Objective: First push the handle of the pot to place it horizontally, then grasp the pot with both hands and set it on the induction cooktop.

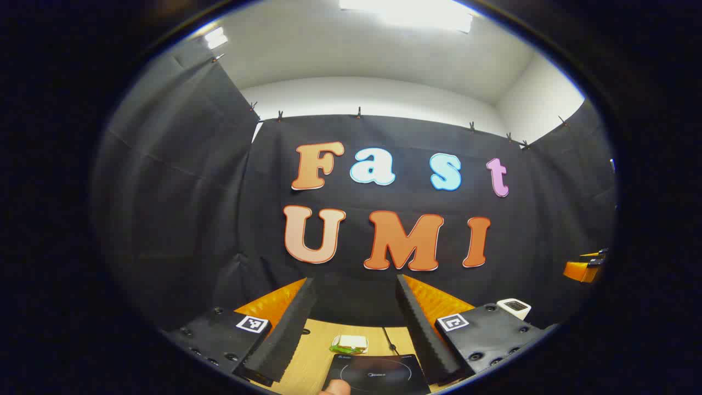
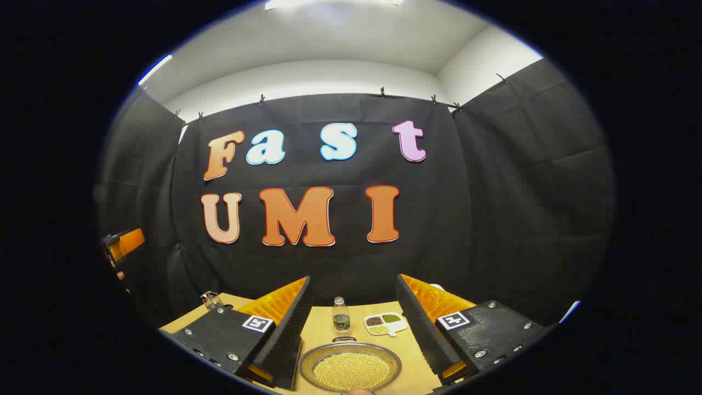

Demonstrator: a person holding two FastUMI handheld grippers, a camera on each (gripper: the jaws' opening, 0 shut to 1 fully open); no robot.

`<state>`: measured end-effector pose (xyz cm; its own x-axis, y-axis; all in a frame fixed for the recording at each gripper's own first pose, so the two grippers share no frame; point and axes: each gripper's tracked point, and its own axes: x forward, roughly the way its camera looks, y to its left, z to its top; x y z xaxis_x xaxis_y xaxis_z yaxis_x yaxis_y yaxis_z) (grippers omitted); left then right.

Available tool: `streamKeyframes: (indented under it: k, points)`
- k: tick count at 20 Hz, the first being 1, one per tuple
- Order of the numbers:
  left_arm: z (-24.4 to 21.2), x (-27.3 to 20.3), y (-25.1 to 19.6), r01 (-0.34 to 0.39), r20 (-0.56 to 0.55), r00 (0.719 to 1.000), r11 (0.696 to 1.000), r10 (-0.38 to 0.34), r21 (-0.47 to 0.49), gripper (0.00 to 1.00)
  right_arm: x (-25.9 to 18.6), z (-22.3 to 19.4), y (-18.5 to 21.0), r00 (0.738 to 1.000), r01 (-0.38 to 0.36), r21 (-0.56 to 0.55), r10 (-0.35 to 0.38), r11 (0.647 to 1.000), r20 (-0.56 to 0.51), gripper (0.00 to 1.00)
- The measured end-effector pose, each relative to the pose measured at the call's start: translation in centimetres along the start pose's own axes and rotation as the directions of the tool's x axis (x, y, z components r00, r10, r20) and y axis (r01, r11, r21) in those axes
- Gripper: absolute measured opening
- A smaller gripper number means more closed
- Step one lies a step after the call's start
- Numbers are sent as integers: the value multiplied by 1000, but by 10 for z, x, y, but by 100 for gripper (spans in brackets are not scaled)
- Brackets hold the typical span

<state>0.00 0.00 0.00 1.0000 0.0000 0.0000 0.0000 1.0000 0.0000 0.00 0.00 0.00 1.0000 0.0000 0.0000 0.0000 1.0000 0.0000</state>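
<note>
Black glass of the induction cooktop lies flat between the spread fingers of the left gripper, its near edge cut off; a sponge sits beyond it. Between the right gripper, also wide apart, the round metal pot holds yellow beans on the wooden table; its handle is hard to make out. A bottle and sectioned dish stand behind.
</note>
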Motion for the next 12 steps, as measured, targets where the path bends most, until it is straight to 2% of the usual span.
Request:
streamKeyframes:
  k: [4, 6, 7, 12]
  points:
    - [3, -8, -14, 53, -14, 998, 996, -54, -74, 99, -3, 2, -2, 1000, 1, 8, -1, 1000, 0, 99]
    - [9, -8, -10, 45, -2, 999, 997, -45, -57, 96, -4, 2, -3, 1000, 4, 8, -4, 1000, 0, 99]
    - [11, -9, -9, 43, 4, 999, 998, -43, -52, 94, -5, 4, -6, 1000, 8, 4, -8, 1000, 1, 93]
    - [11, -12, -13, 51, -8, 999, 997, -52, -62, 96, -8, 7, -4, 1000, 8, -10, -8, 1000, 5, 93]
